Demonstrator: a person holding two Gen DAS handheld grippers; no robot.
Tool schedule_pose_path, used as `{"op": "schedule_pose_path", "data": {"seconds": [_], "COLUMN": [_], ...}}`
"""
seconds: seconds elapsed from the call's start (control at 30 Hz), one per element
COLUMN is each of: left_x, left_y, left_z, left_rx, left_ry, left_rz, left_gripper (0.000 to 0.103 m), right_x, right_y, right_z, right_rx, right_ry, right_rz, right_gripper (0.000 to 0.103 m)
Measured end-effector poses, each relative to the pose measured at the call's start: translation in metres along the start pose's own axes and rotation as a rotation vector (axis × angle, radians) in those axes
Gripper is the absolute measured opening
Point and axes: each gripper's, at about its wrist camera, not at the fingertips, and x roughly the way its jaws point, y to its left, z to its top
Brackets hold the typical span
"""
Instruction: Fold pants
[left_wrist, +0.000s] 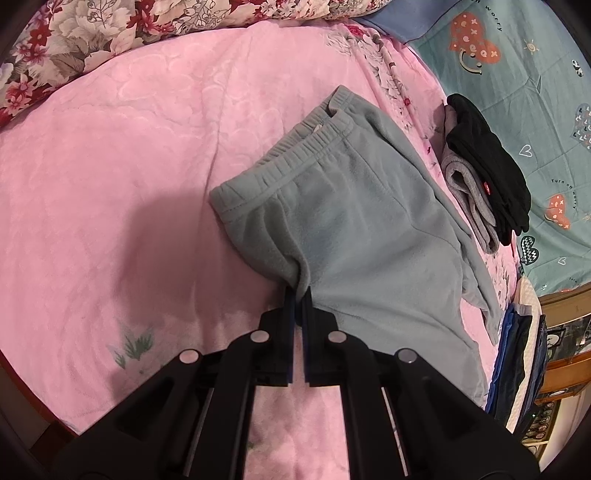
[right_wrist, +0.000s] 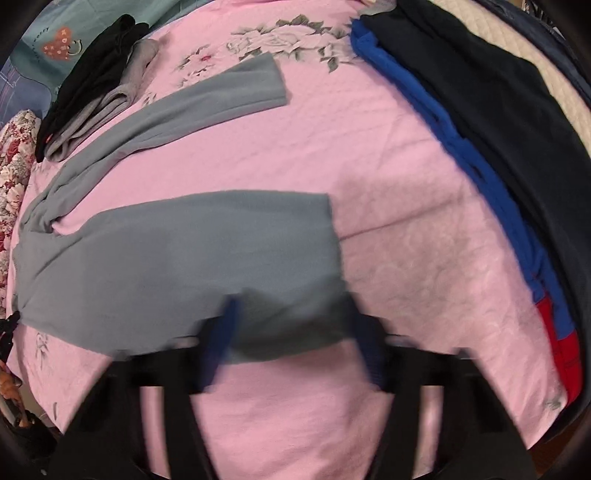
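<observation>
My left hand-held gripper (left_wrist: 298, 295) pinches the grey-blue pants (left_wrist: 354, 221) near the waistband on the pink bed (left_wrist: 110, 184); my right hand-held gripper (right_wrist: 291, 325), blurred, straddles a leg cuff, fingers spread.

From the left wrist we're looking down at the grey-blue fleece pants (left_wrist: 354, 221) spread on the pink blanket (left_wrist: 110, 184), elastic waistband pointing up and away from us. The left gripper (left_wrist: 298, 295) is pinched tight on a fold of fabric at the near edge, jaws basically together. Off to the right there's a folded stack, black garment (left_wrist: 487, 166) on top of a grey one (left_wrist: 465, 192), next to a teal heart-print sheet (left_wrist: 535, 92).
</observation>
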Motion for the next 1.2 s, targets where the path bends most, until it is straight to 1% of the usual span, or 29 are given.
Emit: {"op": "schedule_pose_path", "data": {"seconds": [0.03,0.07,0.13,0.23,0.3,0.33,0.37,0.47,0.57,0.63,0.67,0.7,0.73,0.77,0.8,0.83,0.87,0.93,0.97,1.0,1.03,1.07,1.1,1.13,1.17,1.2], "left_x": [0.000,0.000,0.000,-0.006,-0.014,-0.018,-0.021,-0.024,-0.029,-0.036,-0.038,-0.038,-0.037,-0.035,-0.033,-0.032,-0.031,-0.034,-0.035,-0.037,-0.039,-0.039,-0.038,-0.037,-0.034,-0.031], "left_y": [-0.001,-0.001,-0.001,0.001,-0.001,-0.001,-0.001,0.000,0.009,0.013,0.012,0.012,0.011,0.009,0.007,0.006,0.005,0.005,0.005,0.006,0.006,0.005,0.005,0.005,0.005,0.006], "left_z": [0.000,0.000,0.000,0.000,-0.003,-0.005,-0.008,-0.016,-0.020,-0.020,-0.018,-0.017,-0.017,-0.017,-0.018,-0.019,-0.020,-0.020,-0.019,-0.019,-0.019,-0.019,-0.020,-0.020,-0.021,-0.021], "left_rx": [0.003,0.008,0.009,-0.003,0.011,0.017,0.021,0.044,0.016,0.010,0.023,0.025,0.024,0.031,0.037,0.040,0.043,0.044,0.043,0.041,0.042,0.046,0.049,0.050,0.049,0.047], "left_ry": [-0.001,-0.002,-0.004,-0.021,-0.047,-0.057,-0.061,-0.048,-0.040,-0.052,-0.048,-0.045,-0.044,-0.043,-0.041,-0.037,-0.035,-0.040,-0.042,-0.046,-0.048,-0.049,-0.048,-0.047,-0.042,-0.036], "left_rz": [0.002,0.006,0.007,-0.001,0.025,0.035,0.035,0.045,0.032,0.024,0.021,0.022,0.022,0.028,0.034,0.036,0.037,0.035,0.031,0.026,0.023,0.024,0.029,0.035,0.044,0.049], "left_gripper": [0.003,0.003,0.003,0.003,0.003,0.003,0.003,0.003,0.003,0.003,0.003,0.003,0.003,0.003,0.003,0.003,0.003,0.003,0.003,0.003,0.003,0.003,0.003,0.003,0.003,0.003], "right_x": [0.001,0.001,-0.003,-0.024,-0.034,-0.041,-0.044,-0.048,-0.048,-0.056,-0.059,-0.058,-0.053,-0.048,-0.043,-0.038,-0.031,-0.015,-0.008,-0.009,-0.008,-0.005,-0.004,-0.006,-0.008,-0.012], "right_y": [-0.007,-0.011,-0.011,-0.011,-0.012,-0.014,-0.014,-0.019,-0.025,-0.030,-0.031,-0.031,-0.033,-0.034,-0.034,-0.032,-0.030,-0.027,-0.021,-0.012,0.000,0.012,0.019,0.024,0.026,0.024], "right_z": [0.000,0.000,-0.002,-0.007,-0.006,-0.007,-0.006,-0.010,-0.015,-0.019,-0.018,-0.018,-0.017,-0.017,-0.016,-0.016,-0.014,-0.010,-0.009,-0.009,-0.010,-0.012,-0.015,-0.017,-0.017,-0.017], "right_rx": [0.029,0.042,0.044,0.045,0.058,0.062,0.063,0.056,0.076,0.090,0.084,0.078,0.083,0.097,0.103,0.096,0.088,0.091,0.077,0.039,-0.012,-0.049,-0.057,-0.067,-0.069,-0.054], "right_ry": [0.004,0.003,-0.004,-0.056,-0.087,-0.104,-0.112,-0.105,-0.110,-0.126,-0.130,-0.118,-0.091,-0.075,-0.069,-0.067,-0.050,-0.008,0.003,-0.013,-0.008,0.019,0.032,0.018,0.003,-0.016], "right_rz": [0.025,0.047,0.057,0.064,0.051,0.028,0.021,0.021,0.010,0.024,0.030,0.040,0.061,0.076,0.083,0.081,0.081,0.140,0.139,0.099,0.076,0.100,0.126,0.115,0.085,0.077], "right_gripper": [0.007,0.007,0.006,0.006,0.004,0.002,0.002,0.001,0.001,0.000,0.000,0.001,0.010,0.025,0.057,0.061,0.061,0.061,0.063,0.060,0.036,0.015,0.006,0.006,0.006,0.006]}}
